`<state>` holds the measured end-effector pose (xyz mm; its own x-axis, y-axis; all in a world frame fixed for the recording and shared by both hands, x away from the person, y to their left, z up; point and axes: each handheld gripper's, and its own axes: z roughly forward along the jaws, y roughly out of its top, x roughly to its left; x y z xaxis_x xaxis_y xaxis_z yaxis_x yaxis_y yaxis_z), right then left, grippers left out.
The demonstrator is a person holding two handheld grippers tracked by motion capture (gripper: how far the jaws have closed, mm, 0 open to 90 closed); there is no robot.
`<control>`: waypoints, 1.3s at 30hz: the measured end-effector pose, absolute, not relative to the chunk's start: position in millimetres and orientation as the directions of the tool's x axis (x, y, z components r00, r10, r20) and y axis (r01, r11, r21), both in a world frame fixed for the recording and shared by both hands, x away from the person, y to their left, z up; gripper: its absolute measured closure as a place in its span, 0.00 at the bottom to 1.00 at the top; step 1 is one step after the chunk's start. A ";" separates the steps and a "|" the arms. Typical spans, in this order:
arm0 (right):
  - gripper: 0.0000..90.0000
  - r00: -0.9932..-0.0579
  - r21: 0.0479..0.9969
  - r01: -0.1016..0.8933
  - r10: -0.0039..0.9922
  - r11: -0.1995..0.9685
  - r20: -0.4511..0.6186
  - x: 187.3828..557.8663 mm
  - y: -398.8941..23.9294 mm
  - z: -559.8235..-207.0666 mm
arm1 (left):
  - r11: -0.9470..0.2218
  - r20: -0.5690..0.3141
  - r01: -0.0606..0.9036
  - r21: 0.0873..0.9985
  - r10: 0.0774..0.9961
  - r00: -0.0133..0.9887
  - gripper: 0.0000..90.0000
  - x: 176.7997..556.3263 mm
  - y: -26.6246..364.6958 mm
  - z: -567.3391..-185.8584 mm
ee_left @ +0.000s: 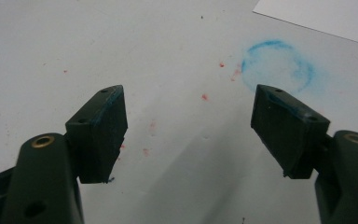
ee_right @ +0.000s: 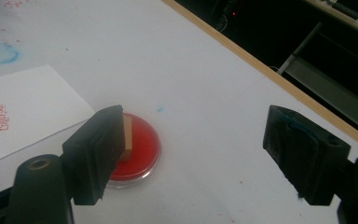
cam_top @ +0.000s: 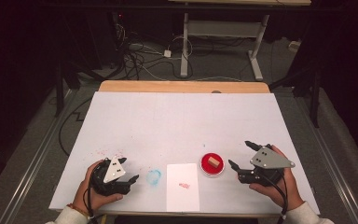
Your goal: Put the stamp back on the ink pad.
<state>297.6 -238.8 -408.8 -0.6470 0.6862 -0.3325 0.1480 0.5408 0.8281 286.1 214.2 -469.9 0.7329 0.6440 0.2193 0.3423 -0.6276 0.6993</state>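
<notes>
A round red ink pad [cam_top: 212, 165] lies on the white table, with a small wooden stamp block [cam_top: 213, 162] standing on it. To its left is a white sheet of paper [cam_top: 182, 186] bearing a red stamp print [cam_top: 184, 185]. My right gripper [cam_top: 240, 154] is open just right of the pad, nothing between its jaws. In the right gripper view the pad [ee_right: 142, 147] and block [ee_right: 127, 137] sit partly behind the left jaw of that gripper [ee_right: 193, 149]. My left gripper [cam_top: 128, 169] rests open at the front left, over bare table [ee_left: 189, 126].
A faint blue ring stain [cam_top: 154, 177] marks the table between the left gripper and the paper; it also lies beyond the jaws [ee_left: 277, 65]. Small red specks dot the surface. The table's wooden far edge [cam_top: 182, 86] borders a dark floor with cables and a desk frame.
</notes>
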 end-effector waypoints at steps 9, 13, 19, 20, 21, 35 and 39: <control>0.23 -0.602 0.831 0.168 0.723 0.530 -0.339 294.9 -250.7 -420.4 | -0.627 0.220 0.341 0.700 0.644 0.732 0.29 286.1 214.5 -469.8; 0.23 -0.598 0.838 0.169 0.730 0.519 -0.332 292.3 -257.0 -424.2 | -0.629 0.222 0.339 0.700 0.643 0.733 0.29 286.9 213.2 -470.0; 0.23 -0.579 0.847 0.157 0.742 0.508 -0.338 286.8 -268.2 -431.7 | -0.634 0.224 0.333 0.698 0.635 0.740 0.29 288.8 210.2 -470.1; 0.23 -0.571 0.848 0.158 0.747 0.507 -0.340 286.3 -270.3 -433.0 | -0.634 0.223 0.331 0.699 0.633 0.741 0.29 289.1 209.9 -470.1; 0.23 -0.566 0.850 0.161 0.753 0.502 -0.337 285.7 -272.5 -434.1 | -0.634 0.222 0.331 0.699 0.633 0.742 0.29 289.4 209.6 -470.1; 0.23 -0.531 0.848 0.257 0.801 0.464 -0.277 285.2 -294.9 -459.8 | -0.634 0.225 0.318 0.705 0.626 0.747 0.29 292.9 207.8 -470.2; 0.23 -0.538 0.851 0.250 0.797 0.461 -0.274 283.8 -293.3 -460.3 | -0.636 0.226 0.322 0.702 0.626 0.746 0.29 292.1 207.4 -470.4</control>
<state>283.8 -293.3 -460.3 -0.5382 0.7972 -0.2736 0.2504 0.4612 0.8512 292.1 207.4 -470.4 0.7463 0.6262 0.2255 0.3216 -0.6360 0.7015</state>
